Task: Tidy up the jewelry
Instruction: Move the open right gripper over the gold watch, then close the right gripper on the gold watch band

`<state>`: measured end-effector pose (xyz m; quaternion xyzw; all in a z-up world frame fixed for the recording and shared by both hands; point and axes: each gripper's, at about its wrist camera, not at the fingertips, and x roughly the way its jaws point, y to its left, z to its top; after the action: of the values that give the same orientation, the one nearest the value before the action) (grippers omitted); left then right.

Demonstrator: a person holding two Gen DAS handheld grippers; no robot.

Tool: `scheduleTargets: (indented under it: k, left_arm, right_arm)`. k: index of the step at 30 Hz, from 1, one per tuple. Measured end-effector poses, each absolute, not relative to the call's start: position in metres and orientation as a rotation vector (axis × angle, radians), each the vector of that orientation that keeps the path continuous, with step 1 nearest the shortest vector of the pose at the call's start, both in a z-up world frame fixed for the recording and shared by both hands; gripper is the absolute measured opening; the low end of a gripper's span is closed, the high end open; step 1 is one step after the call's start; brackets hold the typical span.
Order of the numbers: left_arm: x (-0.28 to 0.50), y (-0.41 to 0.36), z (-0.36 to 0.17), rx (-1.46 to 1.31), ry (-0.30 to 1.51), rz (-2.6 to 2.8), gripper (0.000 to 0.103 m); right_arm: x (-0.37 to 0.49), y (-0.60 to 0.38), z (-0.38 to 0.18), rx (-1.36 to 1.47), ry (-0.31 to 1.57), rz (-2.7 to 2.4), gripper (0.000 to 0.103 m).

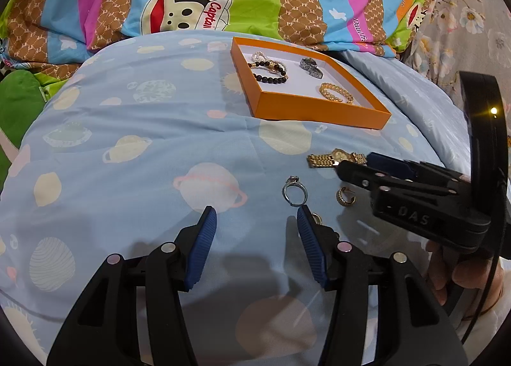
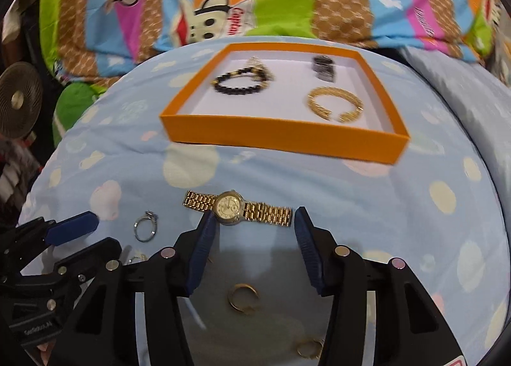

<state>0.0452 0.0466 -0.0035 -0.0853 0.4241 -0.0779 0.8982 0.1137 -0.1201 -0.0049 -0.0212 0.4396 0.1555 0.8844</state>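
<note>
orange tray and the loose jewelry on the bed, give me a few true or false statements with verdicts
1. The gold watch lies inside the orange tray. False: it lies on the blue bedspread, in front of the tray.
2. A black bead bracelet is in the tray. True.
3. The right gripper is clamped shut on the watch. False: its jaws stand apart at either side of the watch, not pressing on it.
4. A silver ring lies on the bedspread ahead of the left gripper. True.
5. The tray is empty. False: it also holds a gold bangle and a dark metal piece.
</note>
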Motion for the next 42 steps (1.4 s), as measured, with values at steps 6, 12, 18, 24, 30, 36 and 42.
scheduleTargets:
  k: [6, 12, 18, 24, 30, 36, 42]
  left_arm:
    - [0.044, 0.046, -0.003, -0.173, 0.879, -0.163, 0.052]
    - [0.045, 0.045, -0.003, -0.179, 0.878, -0.166, 0.052]
    - [0.045, 0.045, -0.003, -0.18, 0.878, -0.167, 0.052]
    - [0.045, 0.045, -0.003, -0.18, 0.878, -0.166, 0.053]
    - [0.044, 0.044, -0.003, -0.176, 0.879, -0.165, 0.053]
    - [0.044, 0.044, -0.003, -0.177, 0.879, -0.166, 0.053]
    - [0.044, 0.043, -0.003, -0.177, 0.878, -0.166, 0.053]
  right_arm:
    - [0.109, -0.107, 0.001, -0.074, 0.871, 0.356, 0.056]
    - [0.124, -0.093, 0.008, -0.117, 0.842, 0.387, 0.056]
    - [0.132, -0.095, -0.003, -0.071, 0.924, 0.379, 0.05]
    - [0.11, -0.11, -0.005, -0.038, 0.943, 0.355, 0.046]
    - [0.095, -0.111, -0.005, -0.034, 0.938, 0.321, 0.046]
    - [0.1, -0.117, -0.005, -0.02, 0.928, 0.276, 0.023]
    - [0.091, -0.127, -0.003, 0.017, 0.909, 0.249, 0.021]
